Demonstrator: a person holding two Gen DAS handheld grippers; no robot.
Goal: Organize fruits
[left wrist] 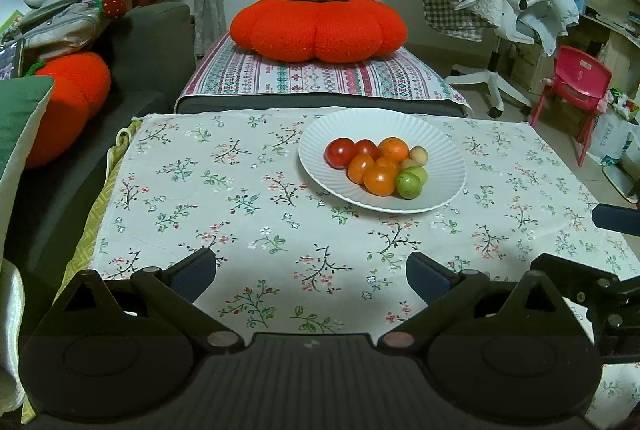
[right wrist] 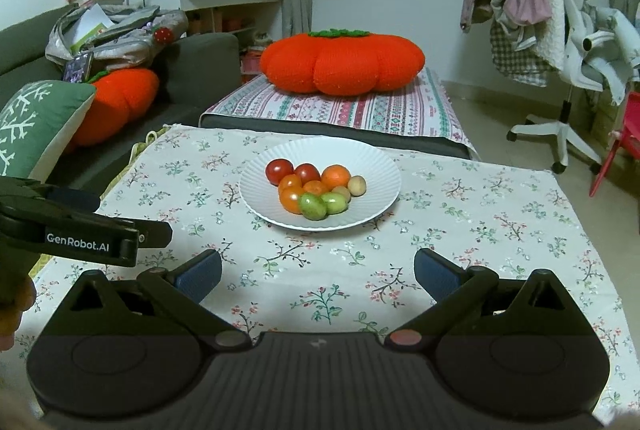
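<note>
Fruit pile (left wrist: pixel 376 166) clustered on white ribbed plate (left wrist: pixel 320 166) over floral tablecloth (left wrist: pixel 240 198); pale pieces at back partly hidden, perhaps longans; left gripper (left wrist: pixel 311 276) low over cloth short of plate, jaws wide apart, holding nothing; right gripper (right wrist: pixel 318 276) likewise spread, empty; only right wrist view shows left gripper's branded side; window visible there only.

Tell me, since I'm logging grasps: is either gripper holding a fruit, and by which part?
Nothing is held. The left gripper and the right gripper are both open and empty above the cloth; all the fruits lie on the plate.
</note>
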